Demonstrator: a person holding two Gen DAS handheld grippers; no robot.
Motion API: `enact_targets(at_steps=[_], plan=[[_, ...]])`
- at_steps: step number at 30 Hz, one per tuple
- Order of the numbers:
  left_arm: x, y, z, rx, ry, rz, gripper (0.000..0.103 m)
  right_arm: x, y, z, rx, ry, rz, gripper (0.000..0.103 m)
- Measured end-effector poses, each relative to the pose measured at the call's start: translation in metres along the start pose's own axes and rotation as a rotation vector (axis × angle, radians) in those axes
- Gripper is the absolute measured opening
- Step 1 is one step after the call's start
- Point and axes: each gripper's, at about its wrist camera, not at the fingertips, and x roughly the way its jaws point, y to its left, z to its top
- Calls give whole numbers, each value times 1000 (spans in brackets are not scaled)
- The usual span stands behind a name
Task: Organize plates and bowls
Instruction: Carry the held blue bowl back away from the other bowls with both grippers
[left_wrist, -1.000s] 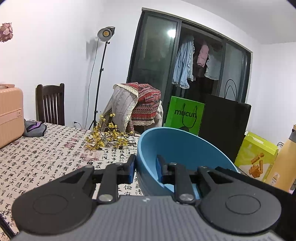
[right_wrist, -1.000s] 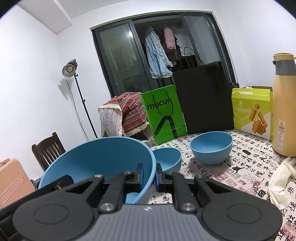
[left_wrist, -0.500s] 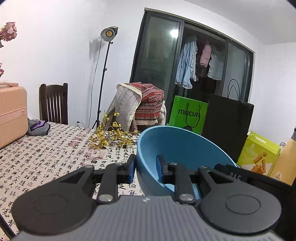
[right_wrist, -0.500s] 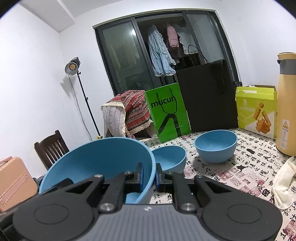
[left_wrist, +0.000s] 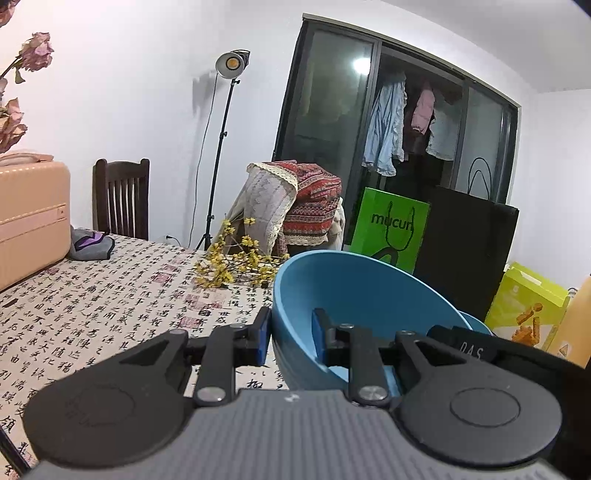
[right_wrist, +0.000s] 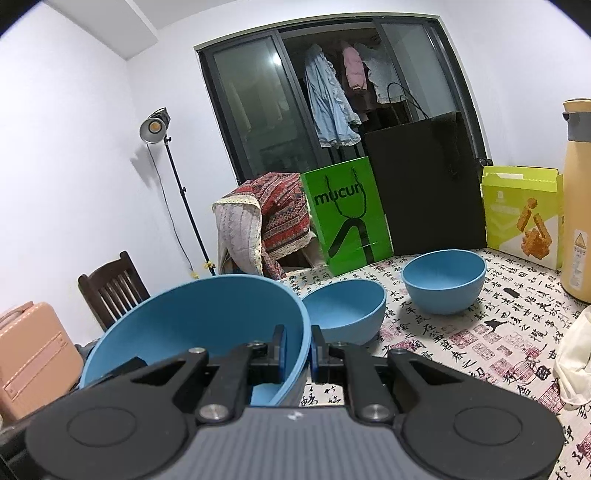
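A large blue bowl (left_wrist: 369, 291) hangs above the patterned tablecloth (left_wrist: 110, 306), held by both grippers. My left gripper (left_wrist: 290, 328) is shut on its left rim, one pad outside and one inside. My right gripper (right_wrist: 298, 347) is shut on the opposite rim of the same large bowl (right_wrist: 199, 317). Two smaller blue bowls stand on the table ahead in the right wrist view: a near one (right_wrist: 343, 310), slightly tilted, and a farther upright one (right_wrist: 443, 284). The right gripper's black body shows at the right of the left wrist view.
A green paper bag (right_wrist: 347, 214), a black bag (right_wrist: 424, 184), a yellow-green box (right_wrist: 524, 214) and a tall yellow flask (right_wrist: 578, 195) line the table's far side. A white cloth (right_wrist: 576, 354) lies at the right. Yellow flowers (left_wrist: 236, 262) and a pink suitcase (left_wrist: 29, 218) sit at the left.
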Motion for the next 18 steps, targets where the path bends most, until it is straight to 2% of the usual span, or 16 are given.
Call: enact_targets(at_steps=[18], plan=[[-10, 25, -7, -22, -5, 55, 24, 0, 20, -12, -18, 25, 53, 12]])
